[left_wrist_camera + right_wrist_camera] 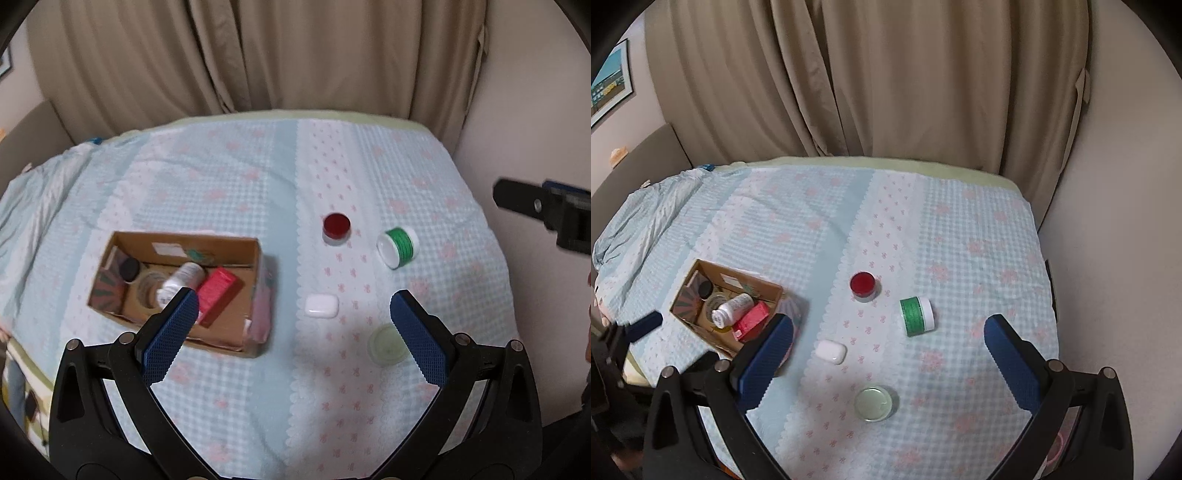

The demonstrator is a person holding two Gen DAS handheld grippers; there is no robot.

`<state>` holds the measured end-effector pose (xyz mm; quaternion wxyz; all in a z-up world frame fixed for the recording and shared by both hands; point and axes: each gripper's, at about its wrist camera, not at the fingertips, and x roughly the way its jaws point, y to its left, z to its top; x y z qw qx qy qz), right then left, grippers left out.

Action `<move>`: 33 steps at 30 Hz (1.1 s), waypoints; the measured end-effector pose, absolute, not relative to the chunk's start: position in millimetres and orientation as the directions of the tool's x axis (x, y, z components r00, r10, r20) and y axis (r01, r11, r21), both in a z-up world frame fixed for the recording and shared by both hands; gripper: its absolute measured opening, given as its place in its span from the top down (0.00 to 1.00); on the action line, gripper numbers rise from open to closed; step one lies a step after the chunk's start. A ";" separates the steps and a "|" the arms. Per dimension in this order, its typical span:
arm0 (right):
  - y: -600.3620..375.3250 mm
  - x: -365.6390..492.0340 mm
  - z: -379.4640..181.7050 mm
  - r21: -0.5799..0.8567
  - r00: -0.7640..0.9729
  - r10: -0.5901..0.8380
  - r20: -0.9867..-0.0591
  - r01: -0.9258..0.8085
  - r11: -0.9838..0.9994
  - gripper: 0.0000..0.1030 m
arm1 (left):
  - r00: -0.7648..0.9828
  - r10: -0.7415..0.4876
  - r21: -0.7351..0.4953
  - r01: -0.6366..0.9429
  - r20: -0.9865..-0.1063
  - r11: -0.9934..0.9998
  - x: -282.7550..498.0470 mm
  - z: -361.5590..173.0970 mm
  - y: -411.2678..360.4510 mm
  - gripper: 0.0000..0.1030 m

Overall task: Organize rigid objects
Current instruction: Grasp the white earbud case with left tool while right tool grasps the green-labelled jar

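Observation:
An open cardboard box (258, 258) (775, 291) sits on the bed at the left, holding a white bottle (181, 280) (733, 306), a red carton (218, 291) (751, 317), a black jar (129, 267) and a tape roll (147, 286). Loose on the cover lie a red-lidded jar (336, 227) (863, 285), a green and white jar (398, 245) (917, 315) on its side, a white case (321, 305) (831, 351) and a pale green lid (386, 344) (874, 403). My left gripper (293, 306) hangs open above the white case. My right gripper (888, 330) is open above the loose items.
A light blue checked cover (236, 177) (979, 258) spreads over the bed, bunched at the far left. Beige curtains (886, 81) hang behind it and a pale wall (1108, 258) runs along the right edge. A framed picture (611, 85) hangs at upper left.

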<state>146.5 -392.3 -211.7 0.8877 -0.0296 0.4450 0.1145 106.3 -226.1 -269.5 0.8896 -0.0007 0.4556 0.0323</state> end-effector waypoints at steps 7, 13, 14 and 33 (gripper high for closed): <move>-397.9 185.0 -268.5 0.044 0.532 0.170 -0.830 -0.241 0.969 0.00 | 0.511 0.039 0.013 -0.055 -0.859 0.998 142.8 -348.1 -241.8 0.00; -399.2 216.0 -330.9 0.057 0.501 0.180 -0.847 -0.251 0.966 0.00 | 0.479 0.052 0.042 -0.033 -0.876 0.999 167.5 -422.0 -254.3 0.02; -397.8 221.8 -344.2 0.052 0.496 0.180 -0.849 -0.261 0.964 0.00 | 0.474 0.050 0.039 -0.033 -0.879 0.999 171.1 -435.0 -255.2 0.02; -385.9 277.7 -473.4 0.024 0.416 0.156 -0.896 -0.305 0.952 0.15 | 0.446 -0.026 -0.010 0.040 -0.895 0.999 200.4 -537.4 -250.8 0.31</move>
